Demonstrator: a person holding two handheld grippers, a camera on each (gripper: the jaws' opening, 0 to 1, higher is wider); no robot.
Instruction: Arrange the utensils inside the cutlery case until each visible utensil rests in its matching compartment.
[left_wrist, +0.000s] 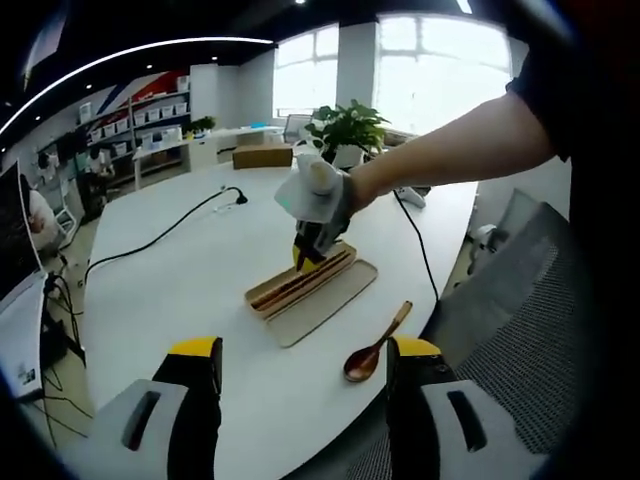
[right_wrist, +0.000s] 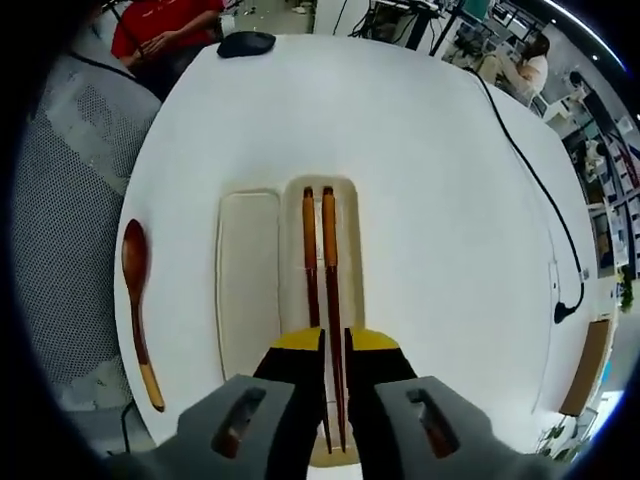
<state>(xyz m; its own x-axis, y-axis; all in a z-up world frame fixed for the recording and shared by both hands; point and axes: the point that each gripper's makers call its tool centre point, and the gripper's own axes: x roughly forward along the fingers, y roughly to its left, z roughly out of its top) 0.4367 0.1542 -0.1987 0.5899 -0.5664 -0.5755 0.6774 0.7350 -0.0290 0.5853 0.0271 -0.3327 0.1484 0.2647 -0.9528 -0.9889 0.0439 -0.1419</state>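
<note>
In the right gripper view, the right gripper (right_wrist: 334, 350) has its fingers (right_wrist: 296, 372) nearly pressed together, pinching the near ends of the chopsticks (right_wrist: 322, 262), which lie side by side in the cutlery case (right_wrist: 290, 280) and point to 12 o'clock. The case lid (right_wrist: 247, 280) lies just beside at 9 o'clock, the wooden spoon (right_wrist: 138, 305) farther out on the white counter (right_wrist: 440, 230). In the left gripper view, the left gripper (left_wrist: 303, 368) hovers with fingers (left_wrist: 195, 372) spread, the spoon at 1 o'clock.
</note>
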